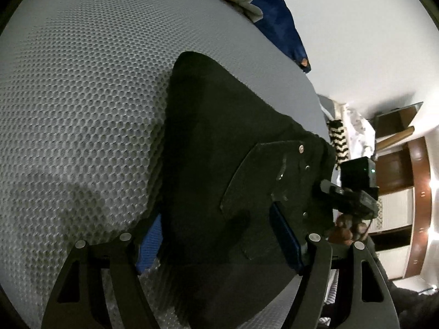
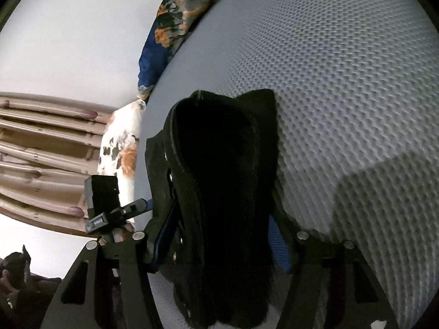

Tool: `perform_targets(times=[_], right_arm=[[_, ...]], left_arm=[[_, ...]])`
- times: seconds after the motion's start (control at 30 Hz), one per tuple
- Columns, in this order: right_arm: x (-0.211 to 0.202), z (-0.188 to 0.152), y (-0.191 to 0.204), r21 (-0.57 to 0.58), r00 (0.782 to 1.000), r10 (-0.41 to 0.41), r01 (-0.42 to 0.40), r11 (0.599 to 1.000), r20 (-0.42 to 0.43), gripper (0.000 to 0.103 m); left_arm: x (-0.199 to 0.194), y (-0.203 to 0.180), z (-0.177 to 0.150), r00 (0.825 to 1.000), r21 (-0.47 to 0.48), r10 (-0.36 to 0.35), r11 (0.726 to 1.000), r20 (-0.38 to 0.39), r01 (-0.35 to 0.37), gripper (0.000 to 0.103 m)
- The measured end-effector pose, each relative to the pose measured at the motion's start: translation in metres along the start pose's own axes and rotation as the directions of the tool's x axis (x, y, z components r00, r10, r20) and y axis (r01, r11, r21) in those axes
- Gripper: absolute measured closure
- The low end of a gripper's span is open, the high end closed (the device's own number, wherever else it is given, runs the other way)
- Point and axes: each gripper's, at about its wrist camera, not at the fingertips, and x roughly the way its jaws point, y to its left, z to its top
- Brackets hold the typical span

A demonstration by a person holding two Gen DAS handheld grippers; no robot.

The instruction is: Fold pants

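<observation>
Black pants (image 1: pixel 219 142) hang lifted over a grey honeycomb mattress (image 1: pixel 82 96). In the left wrist view my left gripper (image 1: pixel 216 244) has its blue-padded fingers (image 1: pixel 149 244) closed on the pants' edge. My right gripper (image 1: pixel 351 197) shows at the right, beside the cloth. In the right wrist view the pants (image 2: pixel 227 186) hang bunched between the blue pads (image 2: pixel 277 246) of my right gripper (image 2: pixel 219 246), which is shut on them. My left gripper (image 2: pixel 115 213) shows at the left, at the cloth's edge. The pants' lower part is hidden.
A blue patterned blanket (image 1: pixel 279 19) lies at the mattress's far edge, also in the right wrist view (image 2: pixel 170 33). A white floral pillow (image 2: pixel 120 148) sits beside the mattress. Wooden furniture (image 1: pixel 411 192) and a white wall (image 2: pixel 68 41) lie beyond.
</observation>
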Motion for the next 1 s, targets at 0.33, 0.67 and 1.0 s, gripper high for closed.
perform_targets(times=[0.33,0.67,1.0], right_arm=[[0.006,0.000,0.019,0.000,0.997,-0.009,0.008,1.000,0.079,0.073],[0.018,0.035,0.064,-0.038,0.992,-0.018,0.023,0.999,0.129,0.076],[0.063,0.123,0.090,-0.084,0.991,-0.029,0.040,0.996,0.132,0.077]], left_arm=[[0.009,-0.016,0.007,0.998,0.009,0.028,1.000,0.063,-0.029,0.076],[-0.026,-0.035,0.033,0.987,0.075,0.044,0.996,0.155,-0.057,0.086],[-0.040,-0.023,0.108,0.967,0.072,0.128,0.987,0.221,-0.147,0.086]])
